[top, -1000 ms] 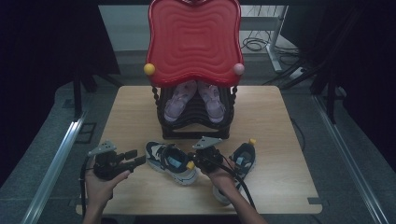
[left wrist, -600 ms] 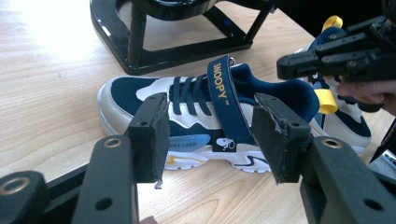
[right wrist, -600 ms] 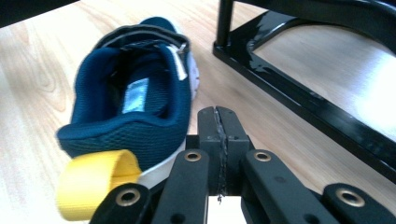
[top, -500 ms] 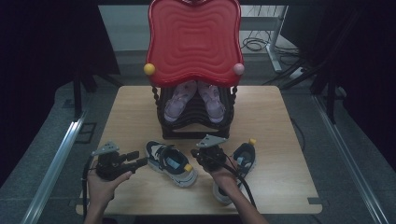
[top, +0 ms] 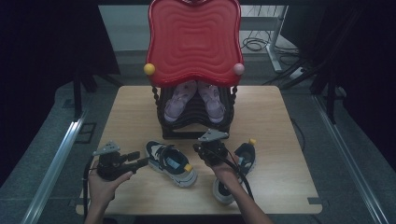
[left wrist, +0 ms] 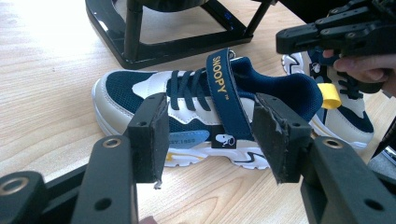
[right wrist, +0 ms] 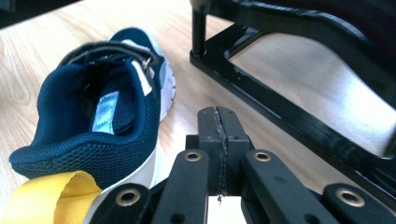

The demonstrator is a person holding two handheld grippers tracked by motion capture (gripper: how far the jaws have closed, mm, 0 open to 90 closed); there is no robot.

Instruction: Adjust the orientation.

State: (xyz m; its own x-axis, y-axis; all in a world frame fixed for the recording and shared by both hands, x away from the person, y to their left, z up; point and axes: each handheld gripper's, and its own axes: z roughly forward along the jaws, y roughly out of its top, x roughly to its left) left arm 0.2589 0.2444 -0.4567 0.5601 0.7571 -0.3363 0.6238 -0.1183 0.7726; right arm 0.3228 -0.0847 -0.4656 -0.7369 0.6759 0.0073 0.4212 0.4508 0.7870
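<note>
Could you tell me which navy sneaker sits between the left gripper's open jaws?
The left sneaker, side-on before the left gripper, strap reading SNOOPY; the other sneaker lies under the right hand.

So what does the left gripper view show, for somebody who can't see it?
A navy and white sneaker with a strap reading SNOOPY lies on its side on a wooden table, framed between the open black jaws of the left hand-held gripper. Behind it stands a black rack base, and the right hand-held gripper hovers by a second sneaker.

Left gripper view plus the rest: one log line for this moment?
left gripper: open, facing navy sneaker side-on, apart | right gripper: shut, empty, beside second sneaker | pink shoes: on black rack
</note>
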